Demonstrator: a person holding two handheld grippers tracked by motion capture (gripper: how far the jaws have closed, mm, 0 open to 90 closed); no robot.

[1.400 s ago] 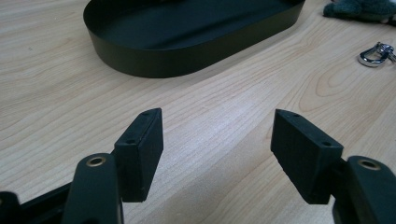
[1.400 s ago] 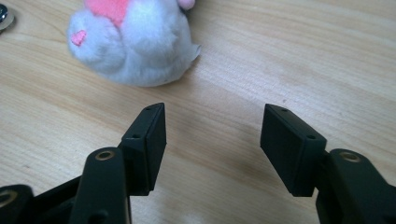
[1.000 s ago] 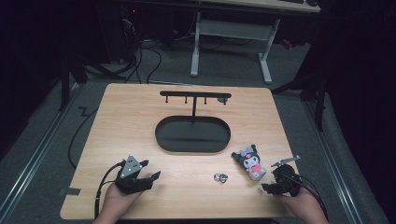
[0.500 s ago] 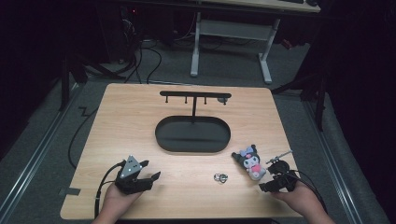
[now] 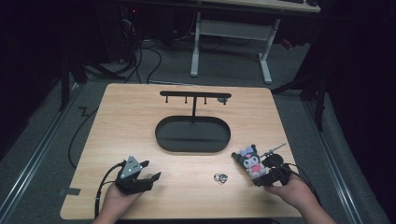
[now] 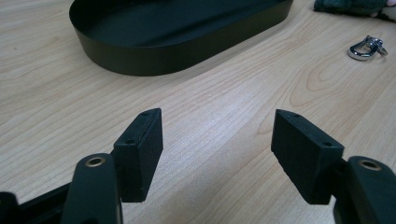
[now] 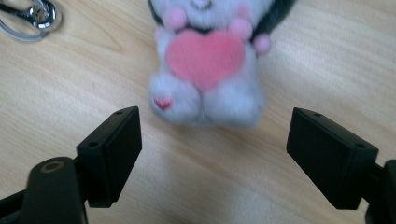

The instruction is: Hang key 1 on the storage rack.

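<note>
A light wooden table (image 5: 140, 121) carries a black oval tray (image 5: 192, 135) with an upright hook stand (image 5: 194, 99) at its middle. Nearer the front edge lie a small metal key ring (image 5: 220, 177) and, just right of it, a plush toy (image 5: 251, 161) with a pink heart.

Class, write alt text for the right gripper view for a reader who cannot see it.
A plush toy holding a pink heart lies on the wooden table, just beyond the open right gripper; nothing is between its black jaws. A metal ring lies at upper left.
</note>
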